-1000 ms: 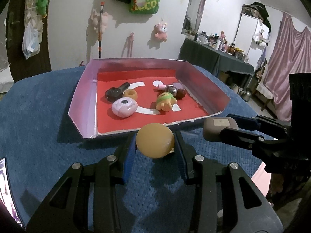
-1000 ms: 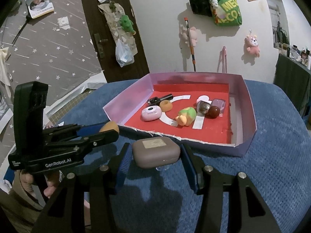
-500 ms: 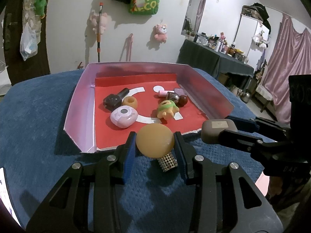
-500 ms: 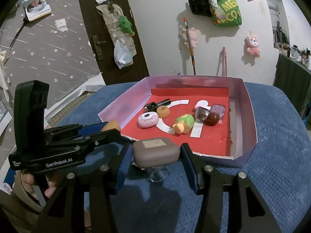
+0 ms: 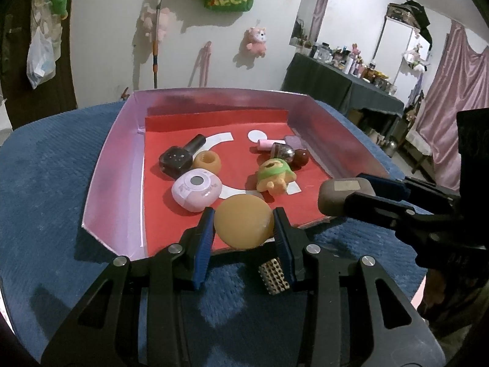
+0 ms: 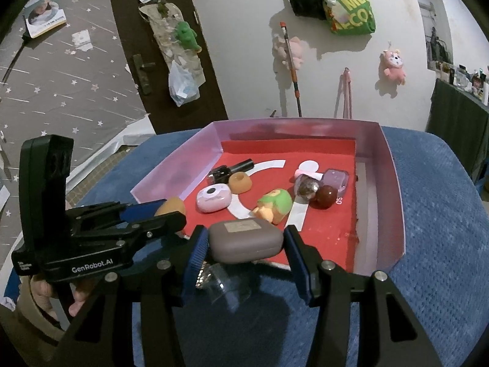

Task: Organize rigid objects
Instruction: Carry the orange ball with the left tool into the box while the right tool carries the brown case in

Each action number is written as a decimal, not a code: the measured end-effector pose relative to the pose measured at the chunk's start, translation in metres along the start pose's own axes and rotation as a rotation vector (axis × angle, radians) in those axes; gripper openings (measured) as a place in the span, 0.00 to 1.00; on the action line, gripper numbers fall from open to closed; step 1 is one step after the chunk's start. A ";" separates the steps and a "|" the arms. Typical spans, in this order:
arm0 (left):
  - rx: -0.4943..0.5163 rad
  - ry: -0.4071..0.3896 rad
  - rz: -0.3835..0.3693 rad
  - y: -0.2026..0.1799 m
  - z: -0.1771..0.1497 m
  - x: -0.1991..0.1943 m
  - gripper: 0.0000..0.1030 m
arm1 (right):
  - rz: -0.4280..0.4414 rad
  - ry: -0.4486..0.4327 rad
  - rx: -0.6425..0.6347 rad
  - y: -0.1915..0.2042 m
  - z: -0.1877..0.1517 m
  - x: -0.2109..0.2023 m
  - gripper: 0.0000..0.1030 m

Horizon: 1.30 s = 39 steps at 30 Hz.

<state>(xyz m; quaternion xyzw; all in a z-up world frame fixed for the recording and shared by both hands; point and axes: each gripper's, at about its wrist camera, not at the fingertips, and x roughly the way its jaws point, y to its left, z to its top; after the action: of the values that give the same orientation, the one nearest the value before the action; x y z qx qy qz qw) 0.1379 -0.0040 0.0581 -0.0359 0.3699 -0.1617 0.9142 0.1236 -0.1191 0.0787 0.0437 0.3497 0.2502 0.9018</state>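
Lot in transit, two items. The left gripper [image 5: 243, 227] is clamping a tan egg-shaped piece [image 5: 243, 221] between its blue pads, fingers closed to the piece's width, and is holding it over the near lip of the pink-walled tray [image 5: 113, 153], presumably so that a release would drop it on the red floor and not on the blue cloth [image 5: 45, 183]. The right gripper [image 6: 246, 241] is gripping a mauve rounded case [image 6: 246, 239] by its short ends, label side up, fingers closed against it, and is carrying it level at the tray's near edge; in the left view the case is showing at 3 o'clock of the egg piece, well apart from it. Already lying in the tray: a dark nail-polish bottle [image 5: 180, 156] at 11 o'clock, an orange ring [image 5: 207, 161] touching it, a pink round case [image 5: 196, 190] just in front, a green-and-orange figurine [image 5: 274, 176] at centre, and a silvery bead [image 5: 282, 152] and brown bead [image 5: 301, 157] at 1 o'clock. Outside the tray, on the cloth beneath the grippers, a small perforated gold block [image 5: 274, 275] and a clear plastic piece [image 6: 226, 287] are waiting, seemingly next in turn. Judgement: both held items are about to be deposited; the near floor strip is the open landing spot.
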 end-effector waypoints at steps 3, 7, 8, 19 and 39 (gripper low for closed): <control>-0.003 0.018 0.000 0.002 0.002 0.007 0.35 | -0.013 0.011 0.006 -0.004 0.003 0.008 0.53; -0.015 0.045 0.005 0.007 0.003 0.018 0.35 | -0.042 0.042 0.020 -0.012 0.005 0.023 0.53; -0.018 0.056 0.010 0.008 0.003 0.021 0.35 | -0.053 0.051 0.023 -0.014 0.005 0.026 0.53; -0.054 0.137 0.042 0.022 0.002 0.044 0.35 | -0.124 0.134 0.033 -0.030 0.007 0.055 0.53; -0.096 0.153 0.044 0.033 0.015 0.062 0.35 | -0.144 0.140 0.005 -0.026 0.015 0.063 0.53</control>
<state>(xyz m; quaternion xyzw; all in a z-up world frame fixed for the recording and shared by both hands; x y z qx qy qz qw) 0.1989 0.0066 0.0214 -0.0589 0.4466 -0.1260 0.8838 0.1842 -0.1099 0.0445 0.0031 0.4147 0.1862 0.8907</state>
